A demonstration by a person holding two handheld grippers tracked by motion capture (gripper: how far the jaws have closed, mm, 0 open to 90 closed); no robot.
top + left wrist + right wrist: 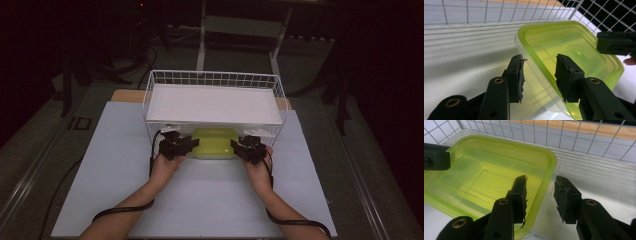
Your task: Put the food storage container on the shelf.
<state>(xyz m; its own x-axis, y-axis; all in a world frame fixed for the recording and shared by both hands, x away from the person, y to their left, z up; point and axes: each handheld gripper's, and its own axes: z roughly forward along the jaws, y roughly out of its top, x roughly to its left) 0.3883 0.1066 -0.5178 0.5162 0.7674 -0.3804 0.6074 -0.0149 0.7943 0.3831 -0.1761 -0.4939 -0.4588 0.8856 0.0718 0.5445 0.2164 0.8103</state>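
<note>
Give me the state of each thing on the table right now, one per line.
Container: lid on, lying flat, partly under the basket's shelf.
Wire basket: upright on the table, white shelf across the top.
Left gripper: open, jaws straddling the container's rim, not closed on it.
Right gripper: open, jaws straddling the opposite rim, not closed on it.

We see two bare forearms with no sleeves, each hand carrying a black gripper: the left gripper (pixel 186 146) and the right gripper (pixel 239 145). A black cable (pixel 122 210) trails from each. Up close, the left gripper (pixel 539 75) has blocky black jaws with brass-ringed holes (the dark pads (pixel 520 76) look ragged at the edges); the right gripper (pixel 540 198) matches.
</note>
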